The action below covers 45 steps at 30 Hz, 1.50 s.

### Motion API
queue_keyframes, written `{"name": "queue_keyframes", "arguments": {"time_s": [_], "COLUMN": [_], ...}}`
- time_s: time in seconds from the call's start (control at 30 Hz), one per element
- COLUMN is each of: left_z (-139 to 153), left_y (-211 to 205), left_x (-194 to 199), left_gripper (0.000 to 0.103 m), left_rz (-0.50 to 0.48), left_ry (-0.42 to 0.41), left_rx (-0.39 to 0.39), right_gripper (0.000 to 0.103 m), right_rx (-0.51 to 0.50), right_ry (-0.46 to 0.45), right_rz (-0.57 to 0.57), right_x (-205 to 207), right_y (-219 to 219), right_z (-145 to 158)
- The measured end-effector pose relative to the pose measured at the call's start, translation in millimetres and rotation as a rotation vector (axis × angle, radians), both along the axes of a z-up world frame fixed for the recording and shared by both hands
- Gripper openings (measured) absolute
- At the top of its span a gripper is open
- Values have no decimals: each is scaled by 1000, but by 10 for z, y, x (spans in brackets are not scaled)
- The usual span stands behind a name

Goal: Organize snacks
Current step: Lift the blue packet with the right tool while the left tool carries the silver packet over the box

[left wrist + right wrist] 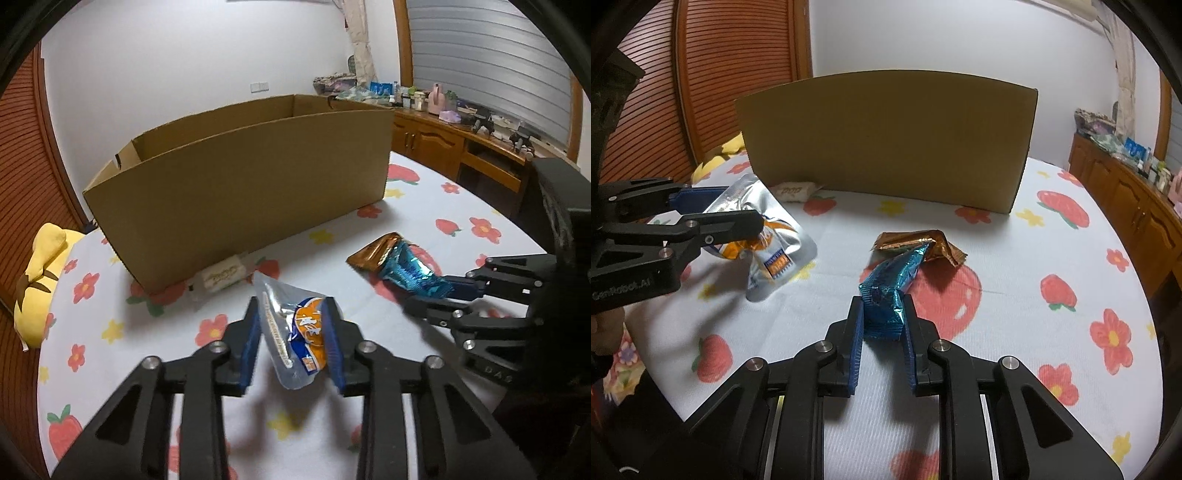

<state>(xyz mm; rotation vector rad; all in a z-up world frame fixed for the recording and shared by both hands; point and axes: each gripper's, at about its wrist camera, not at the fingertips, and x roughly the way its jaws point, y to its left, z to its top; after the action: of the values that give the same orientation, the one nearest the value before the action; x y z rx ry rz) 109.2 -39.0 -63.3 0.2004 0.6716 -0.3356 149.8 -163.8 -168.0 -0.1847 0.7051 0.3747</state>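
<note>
Where cardboard box (886, 136) walls rise, interior unseen.

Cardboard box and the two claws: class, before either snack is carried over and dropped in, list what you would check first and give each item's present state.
1. Left claw shut on the silver packet: ok.
2. Right claw shut on the blue packet: ok, held at its near end only.
3. Blue packet free of the brown packet: not ok, its far tip overlaps it.
4. Cardboard box open at the top: ok.
5. Room inside the box: cannot tell, the inside is hidden.
6. Small white packet at the foot of the box left to pick up: ok, it lies apart from both claws.
</note>
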Motion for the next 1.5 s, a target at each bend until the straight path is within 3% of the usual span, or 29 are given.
{"name": "queue_keyframes", "arguments": {"time_s": [0.13,0.33,0.77,1.1,1.5], "left_z": [84,145,326,785,1337], "left_y": [10,13,52,192,443], "left_x": [-50,-87,-135,16,387], "left_gripper": [8,1,0,0,0], "left_rz": [-10,-31,-31,-22,13], "left_ry": [-20,-10,-31,-112,-226], "left_rx": [-39,-79,-111,-142,-151], "right_gripper": [16,16,16,16,16], "right_rx": [4,11,38,33,29], "right_ry": [-1,1,-44,-135,-247], "right_rz": [1,0,4,45,80], "right_x": [-4,-6,-89,-101,258], "right_y": [3,-4,-60,-34,43], "right_z": [0,5,194,628,1129]}}
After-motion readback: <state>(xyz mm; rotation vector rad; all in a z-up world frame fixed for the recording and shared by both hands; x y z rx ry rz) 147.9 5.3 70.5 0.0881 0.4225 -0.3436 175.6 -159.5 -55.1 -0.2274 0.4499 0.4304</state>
